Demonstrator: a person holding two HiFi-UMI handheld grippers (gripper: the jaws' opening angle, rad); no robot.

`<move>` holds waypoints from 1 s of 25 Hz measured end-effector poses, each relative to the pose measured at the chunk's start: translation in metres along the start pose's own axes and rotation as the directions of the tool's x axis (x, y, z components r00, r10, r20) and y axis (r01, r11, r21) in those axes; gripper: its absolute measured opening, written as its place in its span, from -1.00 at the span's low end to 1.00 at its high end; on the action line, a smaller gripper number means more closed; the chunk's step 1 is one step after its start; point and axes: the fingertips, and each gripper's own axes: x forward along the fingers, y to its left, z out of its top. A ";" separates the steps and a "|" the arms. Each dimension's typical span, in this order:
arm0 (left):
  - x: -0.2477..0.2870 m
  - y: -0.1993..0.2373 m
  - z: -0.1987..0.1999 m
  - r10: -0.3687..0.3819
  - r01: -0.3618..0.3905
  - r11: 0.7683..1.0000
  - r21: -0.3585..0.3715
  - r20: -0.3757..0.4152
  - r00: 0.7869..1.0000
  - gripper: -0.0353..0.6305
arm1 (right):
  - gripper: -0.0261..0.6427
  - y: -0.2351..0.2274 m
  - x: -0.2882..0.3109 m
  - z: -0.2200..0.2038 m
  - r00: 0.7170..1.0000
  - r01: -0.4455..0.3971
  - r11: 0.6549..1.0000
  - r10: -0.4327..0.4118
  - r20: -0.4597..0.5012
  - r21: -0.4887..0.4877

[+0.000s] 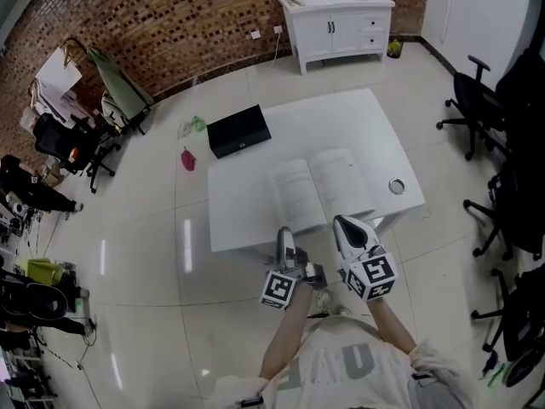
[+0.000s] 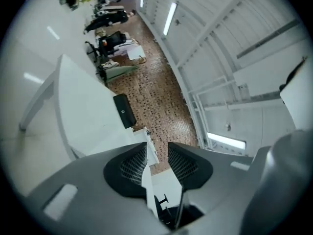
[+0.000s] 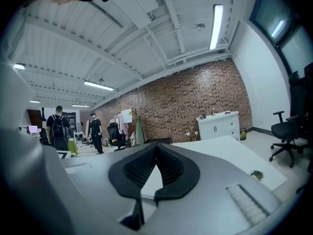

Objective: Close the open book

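An open book (image 1: 315, 184) lies flat, pages up, in the middle of the white table (image 1: 247, 220). Both grippers hover at the table's near edge, short of the book. My left gripper (image 1: 284, 233) is below the book's left page, rolled on its side; in the left gripper view its jaws (image 2: 157, 151) stand apart with nothing between them. My right gripper (image 1: 342, 222) is near the book's lower right corner. In the right gripper view its jaws (image 3: 156, 148) meet at the tips, empty. The table top (image 3: 230, 148) stretches ahead of it.
A black box (image 1: 239, 130) sits on the table's far left corner, also seen as the black box (image 2: 124, 110). A round metal grommet (image 1: 397, 186) is at the table's right edge. White cabinet (image 1: 336, 20) behind; office chairs (image 1: 477, 100) to the right. Two people (image 3: 58, 129) stand far off.
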 end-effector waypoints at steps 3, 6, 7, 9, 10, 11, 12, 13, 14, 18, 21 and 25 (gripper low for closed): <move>-0.005 0.041 -0.011 0.080 -0.072 0.981 -0.182 0.038 0.996 -0.43 | -0.93 -0.011 -0.006 -0.007 0.999 0.033 0.999 -0.033 -0.023 0.019; -0.005 0.069 -0.023 0.135 -0.122 0.955 -0.271 0.031 0.990 -0.37 | -0.93 -0.022 -0.015 -0.011 0.997 0.069 0.997 -0.068 -0.038 0.029; -0.004 0.075 -0.027 0.141 -0.127 0.948 -0.291 0.025 0.990 -0.35 | -0.93 -0.026 -0.016 -0.012 0.996 0.082 0.996 -0.080 -0.042 0.028; 0.002 0.086 -0.037 0.143 -0.132 0.934 -0.332 0.010 0.990 -0.33 | -0.93 -0.034 -0.019 -0.014 0.994 0.104 0.994 -0.103 -0.049 0.034; 0.005 0.092 -0.042 0.148 -0.138 0.926 -0.351 0.002 0.989 -0.33 | -0.93 -0.037 -0.021 -0.015 0.992 0.114 0.993 -0.112 -0.052 0.038; 0.007 0.097 -0.047 0.159 -0.149 0.918 -0.367 -0.004 0.987 -0.33 | -0.93 -0.040 -0.022 -0.015 0.991 0.121 0.992 -0.119 -0.054 0.041; 0.009 0.102 -0.052 0.172 -0.162 0.911 -0.380 -0.009 0.985 -0.33 | -0.93 -0.043 -0.023 -0.015 0.991 0.127 0.991 -0.124 -0.057 0.041; 0.009 0.106 -0.057 0.184 -0.175 0.905 -0.388 -0.014 0.983 -0.33 | -0.93 -0.045 -0.024 -0.016 0.990 0.130 0.991 -0.128 -0.060 0.041; 0.009 0.109 -0.061 0.195 -0.187 0.900 -0.394 -0.020 0.981 -0.34 | -0.93 -0.048 -0.025 -0.018 0.989 0.133 0.990 -0.130 -0.064 0.041; 0.008 0.123 -0.072 0.243 -0.233 0.870 -0.434 -0.034 0.970 -0.34 | -0.93 -0.051 -0.025 -0.022 0.988 0.138 0.989 -0.134 -0.077 0.045; 0.010 0.129 -0.073 0.262 -0.247 0.855 -0.455 -0.031 0.965 -0.34 | -0.93 -0.052 -0.022 -0.021 0.988 0.140 0.989 -0.137 -0.077 0.037; 0.014 0.133 -0.073 0.264 -0.243 0.857 -0.455 -0.019 0.964 -0.34 | -0.93 -0.056 -0.022 -0.022 0.987 0.145 0.989 -0.142 -0.080 0.039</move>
